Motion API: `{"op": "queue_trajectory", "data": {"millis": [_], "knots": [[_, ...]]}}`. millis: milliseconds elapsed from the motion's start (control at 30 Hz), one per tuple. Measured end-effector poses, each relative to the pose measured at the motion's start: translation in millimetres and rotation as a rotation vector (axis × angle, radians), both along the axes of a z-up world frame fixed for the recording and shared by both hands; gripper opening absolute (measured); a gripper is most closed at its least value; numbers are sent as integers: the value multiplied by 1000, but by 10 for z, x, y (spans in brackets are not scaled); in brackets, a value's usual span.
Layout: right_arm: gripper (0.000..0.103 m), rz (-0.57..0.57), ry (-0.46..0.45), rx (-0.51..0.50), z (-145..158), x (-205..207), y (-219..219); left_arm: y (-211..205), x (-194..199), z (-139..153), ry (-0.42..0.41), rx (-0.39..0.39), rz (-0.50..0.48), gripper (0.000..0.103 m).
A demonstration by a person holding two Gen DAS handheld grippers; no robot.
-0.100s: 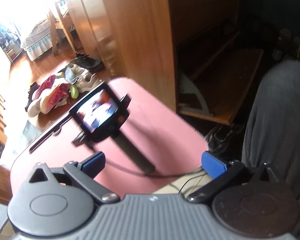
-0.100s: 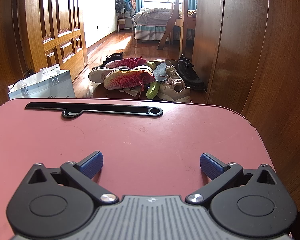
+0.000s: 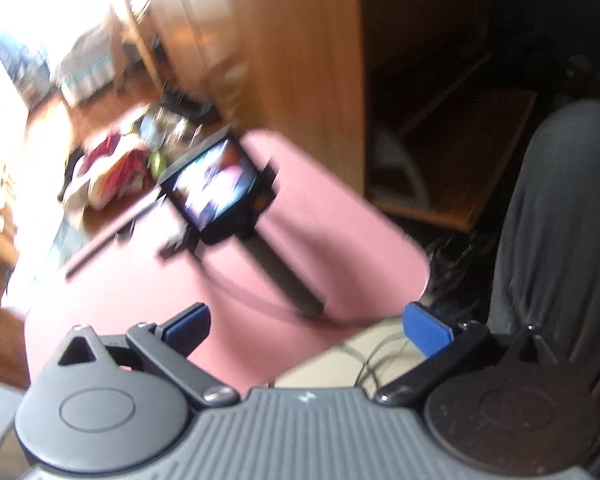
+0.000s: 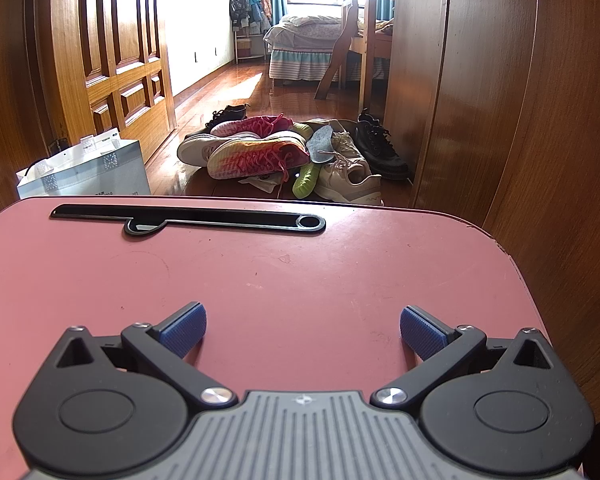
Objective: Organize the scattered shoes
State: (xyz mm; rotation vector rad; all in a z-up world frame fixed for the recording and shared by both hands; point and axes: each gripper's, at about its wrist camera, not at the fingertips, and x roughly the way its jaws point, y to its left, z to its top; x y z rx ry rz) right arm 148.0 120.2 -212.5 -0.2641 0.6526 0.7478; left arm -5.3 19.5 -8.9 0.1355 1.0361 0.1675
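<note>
On the wooden floor beyond the pink table (image 4: 260, 280), the shoes (image 4: 292, 152) lay in one jumbled heap, none sorted. Both the left gripper (image 3: 306, 326) and right gripper (image 4: 302, 330) hovered above the tabletop, jaws apart and empty, so the whole job was left.

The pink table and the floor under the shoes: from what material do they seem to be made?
The pink table looks like plastic or a laminated board with a matte finish: flat colour, small scuffs, a chipped right edge. The floor seems to be varnished wood: reddish planks with a glossy reflection of window light. The shoes lie on it in a pile.
</note>
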Motion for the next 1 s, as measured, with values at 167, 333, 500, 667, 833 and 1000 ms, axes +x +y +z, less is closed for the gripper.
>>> {"op": "queue_trajectory", "data": {"millis": [167, 333, 500, 667, 833, 1000], "knots": [[103, 0, 0, 0, -1, 0, 0, 293, -136, -133, 50, -22, 120, 103], [103, 0, 0, 0, -2, 0, 0, 554, -780, -138, -20, -70, 187, 103], [103, 0, 0, 1, -2, 0, 0, 626, -686, -22, -17, 7, 151, 103], [103, 0, 0, 1, -1, 1, -1, 701, -159, 58, 0, 35, 142, 103], [103, 0, 0, 1, -1, 1, -2, 825, -117, -4, -33, -6, 186, 103], [103, 0, 0, 1, -1, 1, -2, 863, -76, -168, -65, -109, 169, 103]]}}
